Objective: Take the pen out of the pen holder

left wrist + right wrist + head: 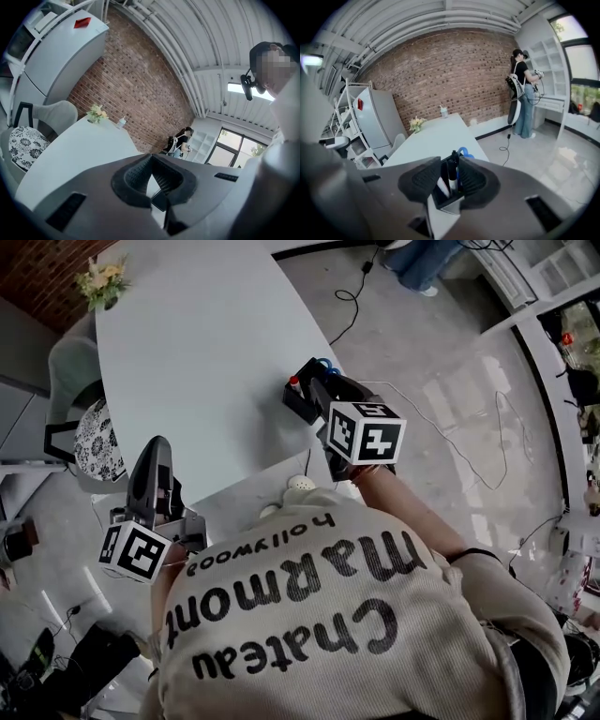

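Spanning the upper half of the head view, the white tabletop carries a small bunch of flowers at its far end and the black pen holder close to its right edge; a chair with a patterned cushion stands at the left side of the tabletop.

Right hand-held gripper: positioned at the pen holder, pointing down and away from the person; in the right gripper view its jaws are spread, one pad on each side of the pen holder, and no pad pinches a pen.

Left hand-held gripper: held at the near left edge of the tabletop, well apart from the pen holder; in the left gripper view its pads meet at the tips and nothing is between them.

Pen holder contents: a dark pen stands upright between the spread jaws; a red-capped pen shows in the head view; blue loop handles rise at the far side of the pen holder; all remain inside it.
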A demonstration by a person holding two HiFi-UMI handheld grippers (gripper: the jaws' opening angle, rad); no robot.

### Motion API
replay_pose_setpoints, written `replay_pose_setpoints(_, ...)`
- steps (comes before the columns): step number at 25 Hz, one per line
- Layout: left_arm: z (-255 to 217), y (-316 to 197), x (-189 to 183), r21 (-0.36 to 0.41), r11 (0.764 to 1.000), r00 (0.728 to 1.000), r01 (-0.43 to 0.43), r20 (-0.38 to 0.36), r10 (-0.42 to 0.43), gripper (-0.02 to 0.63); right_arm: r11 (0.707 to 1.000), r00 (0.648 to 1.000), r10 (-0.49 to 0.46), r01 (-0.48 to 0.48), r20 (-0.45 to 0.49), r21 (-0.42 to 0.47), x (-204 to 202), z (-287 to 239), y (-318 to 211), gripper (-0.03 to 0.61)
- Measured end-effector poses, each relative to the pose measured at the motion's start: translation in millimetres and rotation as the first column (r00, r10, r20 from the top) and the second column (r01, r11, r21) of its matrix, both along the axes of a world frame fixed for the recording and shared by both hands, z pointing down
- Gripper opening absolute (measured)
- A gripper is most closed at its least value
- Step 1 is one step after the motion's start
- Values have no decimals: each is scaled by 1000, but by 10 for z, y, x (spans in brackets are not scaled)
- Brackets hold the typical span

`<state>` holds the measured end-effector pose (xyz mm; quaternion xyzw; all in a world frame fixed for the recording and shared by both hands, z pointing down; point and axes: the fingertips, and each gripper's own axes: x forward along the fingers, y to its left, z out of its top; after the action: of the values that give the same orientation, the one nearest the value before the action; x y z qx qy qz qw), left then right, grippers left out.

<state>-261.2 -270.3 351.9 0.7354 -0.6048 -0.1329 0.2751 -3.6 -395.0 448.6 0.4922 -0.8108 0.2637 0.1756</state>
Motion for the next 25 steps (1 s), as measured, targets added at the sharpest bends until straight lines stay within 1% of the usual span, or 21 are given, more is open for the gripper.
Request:
replay_pose_setpoints(7, 51, 1, 31, -7, 1000, 1000, 2, -11, -2, 2, 1000, 1000, 3, -4, -27, -8, -49, 102, -43, 127)
replay_pose_setpoints(17, 45, 115, -17, -16, 999, 999, 40, -14, -41, 2, 1000, 999, 4, -4, -49, 1, -69, 144, -63, 117)
replay_pose_setpoints(20, 59, 148, -97, -15, 999, 999, 51, -14, -52, 2, 1000, 999, 16, -16, -52, -1, -106, 170, -79, 93)
replay_pose_setpoints(25, 79, 193, -148, -14, 998, 998, 61, -17, -62, 2, 1000, 998, 20, -20, -63, 2, -116, 194, -91, 80)
